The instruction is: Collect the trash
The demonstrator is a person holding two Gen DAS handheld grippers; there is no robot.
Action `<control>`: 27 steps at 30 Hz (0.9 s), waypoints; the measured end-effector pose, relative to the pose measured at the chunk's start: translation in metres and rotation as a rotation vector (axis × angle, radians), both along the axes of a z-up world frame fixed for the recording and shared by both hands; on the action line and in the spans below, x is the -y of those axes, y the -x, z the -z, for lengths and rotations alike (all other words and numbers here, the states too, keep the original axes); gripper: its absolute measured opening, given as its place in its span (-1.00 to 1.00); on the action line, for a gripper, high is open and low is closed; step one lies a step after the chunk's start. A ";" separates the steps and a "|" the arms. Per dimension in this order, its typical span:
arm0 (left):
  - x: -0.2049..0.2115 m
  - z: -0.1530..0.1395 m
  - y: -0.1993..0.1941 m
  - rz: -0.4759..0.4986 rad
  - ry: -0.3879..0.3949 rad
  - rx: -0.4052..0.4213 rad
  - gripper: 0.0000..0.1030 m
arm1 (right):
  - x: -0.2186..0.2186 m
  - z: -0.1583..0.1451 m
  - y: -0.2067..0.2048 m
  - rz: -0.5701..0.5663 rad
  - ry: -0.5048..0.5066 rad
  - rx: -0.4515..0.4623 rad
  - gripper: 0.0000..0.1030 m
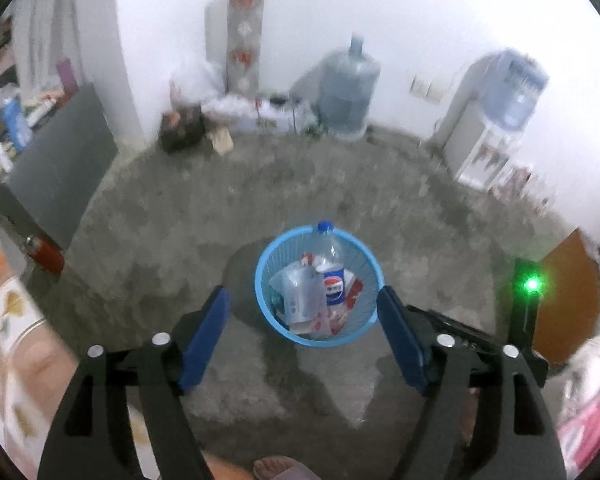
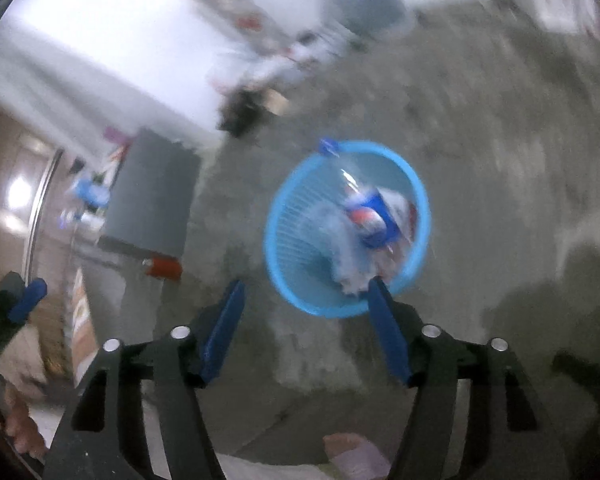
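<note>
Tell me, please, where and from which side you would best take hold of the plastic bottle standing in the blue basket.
Grip the bottle at its neck, just below the blue cap, coming from above. It leans against the far rim of the basket with the cap poking over the edge, so the neck is the only clear part; wrappers and packets crowd its lower body. Either open gripper would probably fit.
</note>
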State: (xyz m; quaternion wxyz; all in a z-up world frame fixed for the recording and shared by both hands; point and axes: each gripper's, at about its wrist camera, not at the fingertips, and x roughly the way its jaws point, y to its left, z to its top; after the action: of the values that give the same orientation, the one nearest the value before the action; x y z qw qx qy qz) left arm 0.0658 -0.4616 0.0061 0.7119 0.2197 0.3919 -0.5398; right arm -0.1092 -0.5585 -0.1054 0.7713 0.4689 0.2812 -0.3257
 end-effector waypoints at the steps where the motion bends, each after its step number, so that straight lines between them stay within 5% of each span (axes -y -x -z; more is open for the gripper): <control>1: -0.019 -0.013 0.000 -0.012 0.035 -0.001 0.56 | -0.011 -0.018 -0.006 -0.032 0.061 0.000 0.38; 7: -0.157 -0.073 -0.009 -0.234 0.233 0.026 0.88 | -0.090 -0.107 -0.033 -0.213 0.395 0.013 0.83; 10: -0.230 -0.091 -0.011 -0.400 0.294 0.056 0.89 | -0.136 -0.141 -0.041 -0.288 0.542 0.040 0.84; 17: -0.371 -0.097 0.001 -0.791 0.243 0.176 0.89 | -0.229 -0.180 -0.053 -0.497 0.703 0.176 0.84; 24: -0.462 -0.077 0.035 -1.111 0.115 0.390 0.89 | -0.296 -0.169 -0.078 -0.659 0.786 0.082 0.84; 27: -0.479 -0.060 0.040 -1.139 0.084 0.353 0.89 | -0.331 -0.164 -0.081 -0.720 0.808 0.025 0.84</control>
State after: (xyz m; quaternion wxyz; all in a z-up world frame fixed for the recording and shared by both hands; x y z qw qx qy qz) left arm 0.0254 0.0178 0.0661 0.9517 0.0332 0.3020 -0.0436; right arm -0.0283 -0.2270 0.0590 0.9563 0.0127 0.2673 -0.1175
